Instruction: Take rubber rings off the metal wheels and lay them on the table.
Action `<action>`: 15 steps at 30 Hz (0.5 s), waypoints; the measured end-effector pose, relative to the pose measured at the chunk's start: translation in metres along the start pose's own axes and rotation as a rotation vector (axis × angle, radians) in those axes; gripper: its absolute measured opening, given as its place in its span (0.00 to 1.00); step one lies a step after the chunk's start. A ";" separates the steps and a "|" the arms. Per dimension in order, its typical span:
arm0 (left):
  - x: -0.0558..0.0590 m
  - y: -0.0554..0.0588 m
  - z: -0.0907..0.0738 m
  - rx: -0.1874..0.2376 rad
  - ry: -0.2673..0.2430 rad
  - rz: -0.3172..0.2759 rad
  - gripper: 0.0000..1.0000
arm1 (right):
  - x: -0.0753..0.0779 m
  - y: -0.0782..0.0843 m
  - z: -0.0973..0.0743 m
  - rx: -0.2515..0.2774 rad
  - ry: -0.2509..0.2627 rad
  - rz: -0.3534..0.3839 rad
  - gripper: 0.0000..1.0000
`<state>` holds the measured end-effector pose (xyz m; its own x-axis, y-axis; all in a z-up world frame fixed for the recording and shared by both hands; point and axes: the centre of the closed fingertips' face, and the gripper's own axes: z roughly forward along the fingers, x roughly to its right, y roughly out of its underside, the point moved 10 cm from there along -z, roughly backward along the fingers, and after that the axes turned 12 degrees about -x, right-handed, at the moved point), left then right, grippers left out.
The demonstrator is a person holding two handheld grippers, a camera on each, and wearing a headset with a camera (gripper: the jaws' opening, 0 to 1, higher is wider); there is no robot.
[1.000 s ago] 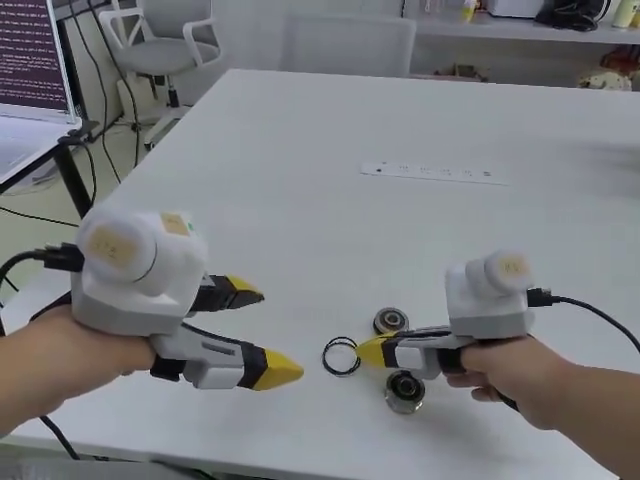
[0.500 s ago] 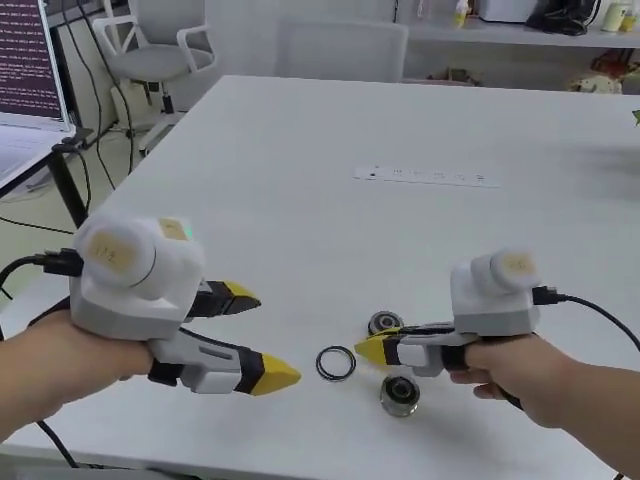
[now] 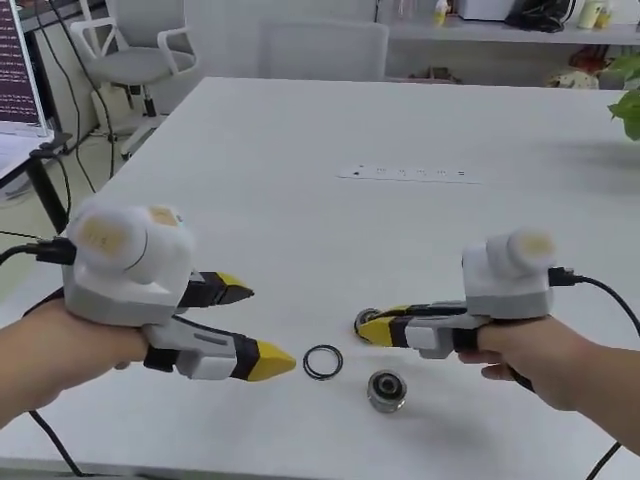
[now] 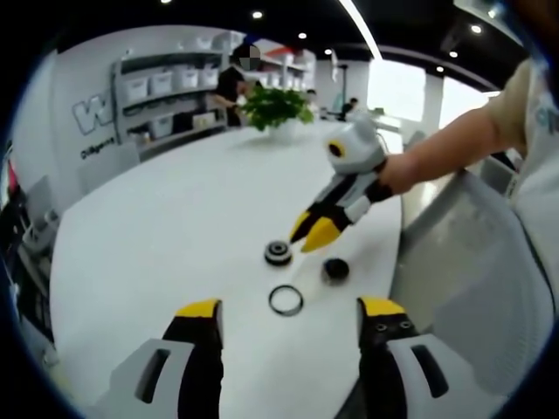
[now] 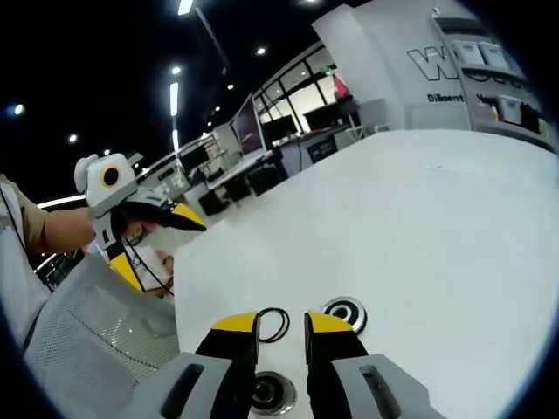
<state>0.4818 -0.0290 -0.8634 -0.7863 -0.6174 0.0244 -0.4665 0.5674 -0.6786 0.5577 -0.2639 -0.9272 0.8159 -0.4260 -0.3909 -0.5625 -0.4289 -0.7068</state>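
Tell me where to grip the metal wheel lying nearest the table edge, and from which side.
Grip the near wheel across its outer rim, coming from above. It lies flat on the table, hub up, so the low round edge probably gives little to a sideways approach. The right gripper is closest; its narrowly parted jaws would likely need widening.

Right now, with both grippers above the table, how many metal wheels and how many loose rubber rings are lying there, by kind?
Metal wheels: 2, the near wheel and the far wheel
Loose rubber ring: 1
Total: 3
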 end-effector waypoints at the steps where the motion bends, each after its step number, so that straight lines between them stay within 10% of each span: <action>1: 0.000 -0.001 0.001 -0.001 0.001 0.001 0.63 | 0.000 0.000 -0.002 0.003 0.002 -0.002 0.18; 15: -0.007 -0.018 0.012 0.003 0.008 0.029 0.61 | 0.007 -0.002 -0.022 0.020 0.052 -0.080 0.31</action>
<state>0.5006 -0.0416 -0.8607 -0.8027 -0.5963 0.0102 -0.4422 0.5836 -0.6811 0.5614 -0.2833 -0.9158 0.8497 -0.4323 -0.3019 -0.4927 -0.4471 -0.7465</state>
